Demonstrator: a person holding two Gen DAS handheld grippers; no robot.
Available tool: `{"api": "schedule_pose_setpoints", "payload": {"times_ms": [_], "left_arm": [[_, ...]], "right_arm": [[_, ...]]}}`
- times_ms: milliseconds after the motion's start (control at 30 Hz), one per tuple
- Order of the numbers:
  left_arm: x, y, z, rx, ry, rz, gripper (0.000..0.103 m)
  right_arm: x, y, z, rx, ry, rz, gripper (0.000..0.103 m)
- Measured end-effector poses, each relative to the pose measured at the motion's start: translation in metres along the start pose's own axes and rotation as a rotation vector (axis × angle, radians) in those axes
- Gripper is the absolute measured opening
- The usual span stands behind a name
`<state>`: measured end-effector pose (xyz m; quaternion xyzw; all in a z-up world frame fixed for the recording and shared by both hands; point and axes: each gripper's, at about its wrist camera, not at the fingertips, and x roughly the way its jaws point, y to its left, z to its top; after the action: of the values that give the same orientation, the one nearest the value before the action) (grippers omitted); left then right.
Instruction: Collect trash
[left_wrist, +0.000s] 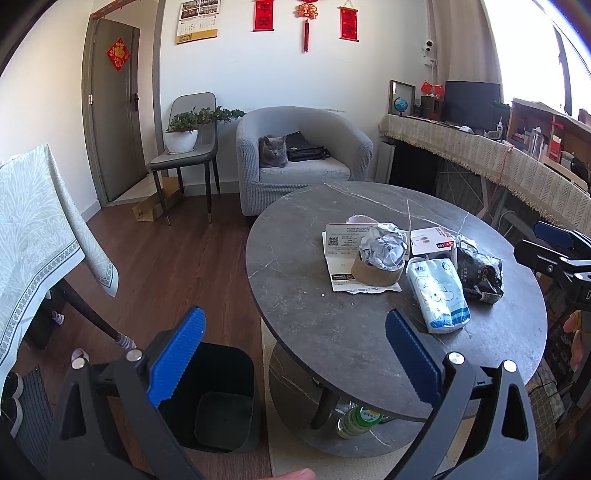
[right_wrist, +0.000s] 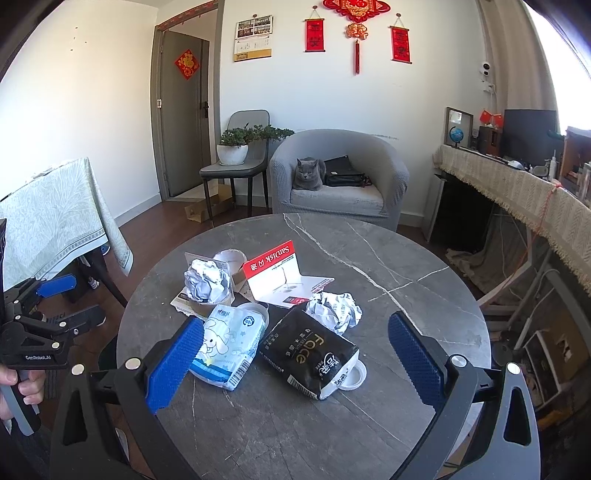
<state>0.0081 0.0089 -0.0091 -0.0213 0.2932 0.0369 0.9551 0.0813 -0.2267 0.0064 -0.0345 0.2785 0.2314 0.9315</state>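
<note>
Left gripper (left_wrist: 295, 354): jaws spread wide, holding nothing, hanging over the near left rim of the desk and the floor beside it.
Right gripper (right_wrist: 295, 358): jaws spread wide, empty, poised above the near half of the desk with the two wrappers between the blue pads.
Black plastic trash bin (left_wrist: 218, 398): on the floor just beside the desk, open-topped, under the left jaws.
Light blue tissue pack with cartoon dog (right_wrist: 229, 341): flat on the desk, close to the right gripper's left pad.
Black "face" tissue wrapper (right_wrist: 310, 350): lying beside the blue pack, touching it.
Crumpled white paper ball (right_wrist: 334, 308): just behind the black wrapper.
Second crumpled paper ball (right_wrist: 207, 282): sitting in a brown cardboard ring, further back left.
Red and white SanDisk card (right_wrist: 279, 271): folded open, standing behind the wrappers.
Round grey marble-veined desk (right_wrist: 406, 258): carrying all the trash near its middle.
Grey cat (right_wrist: 308, 174): on the grey armchair (right_wrist: 388, 173), well beyond the desk.
</note>
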Motion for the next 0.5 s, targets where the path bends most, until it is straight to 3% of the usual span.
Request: {"api": "schedule_pose_setpoints", "payload": {"times_ms": [500], "left_arm": [[0.0001, -0.0014, -0.0001, -0.001, 0.002, 0.0, 0.1]], "right_arm": [[-0.0007, -0.0027, -0.0017, -0.003, -0.002, 0.001, 0.101]]}}
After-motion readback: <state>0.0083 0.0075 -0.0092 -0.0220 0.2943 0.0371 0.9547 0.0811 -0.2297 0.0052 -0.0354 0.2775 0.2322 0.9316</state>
